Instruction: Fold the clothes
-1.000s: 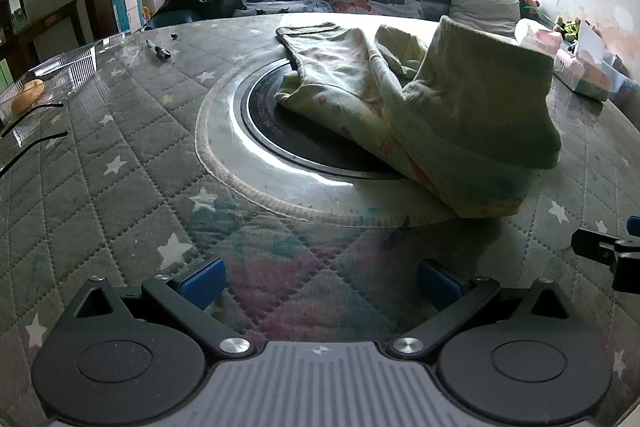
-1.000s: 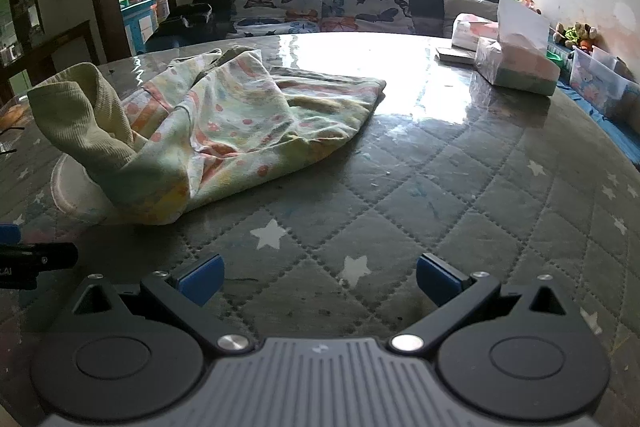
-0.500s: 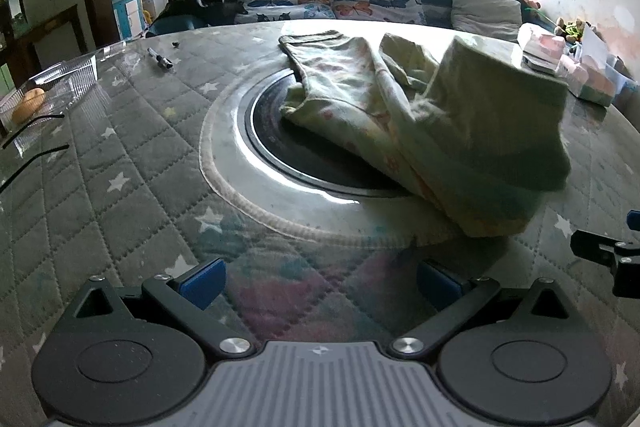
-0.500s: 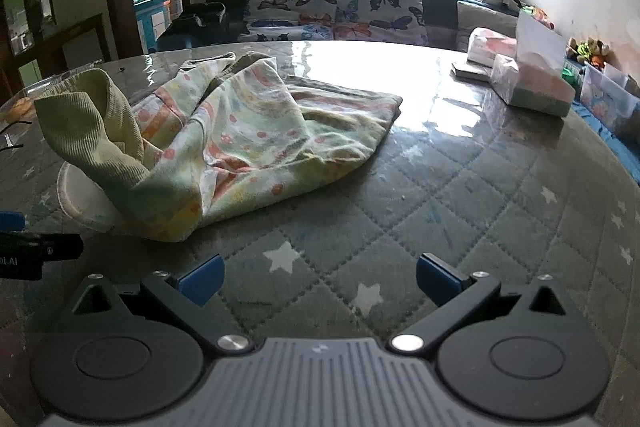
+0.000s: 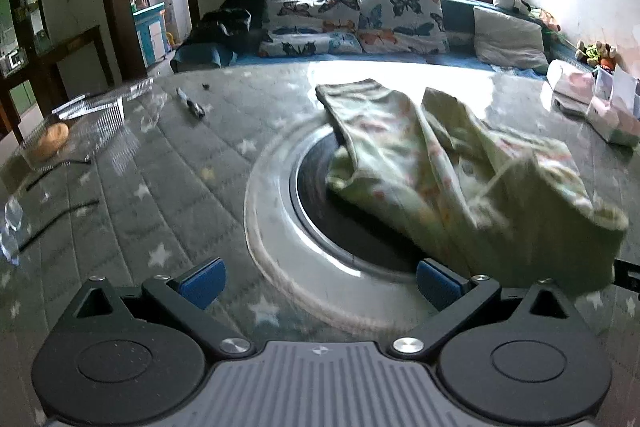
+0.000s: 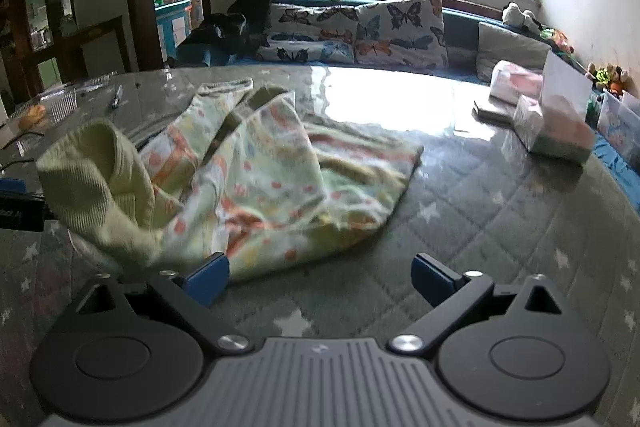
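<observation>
On a round quilted grey table (image 5: pixel 120 187), the crumpled pale-green printed garment (image 6: pixel 280 179) was seen mid-frame. The left gripper (image 5: pixel 318 285) and right gripper (image 6: pixel 320 279) were held open, empty; an edge must be grasped next.

- The patterned garment (image 5: pixel 432 163) shows motion blur along its near folds in both wrist views, and its print cannot be read clearly.
- The garment covers the right part of the dark round inset (image 5: pixel 320 195) in the table.
- The right gripper (image 5: pixel 628 273) appears only as a dark sliver cut off at the left wrist view's right edge.
- The left gripper (image 6: pixel 16 205) is likewise cropped at the right wrist view's left edge; the lettering on it is too small to read.
- A small dark object (image 5: pixel 192 105) on the table is too small to identify.
- The contents of the clear tray (image 5: pixel 52 141) are indistinct.
</observation>
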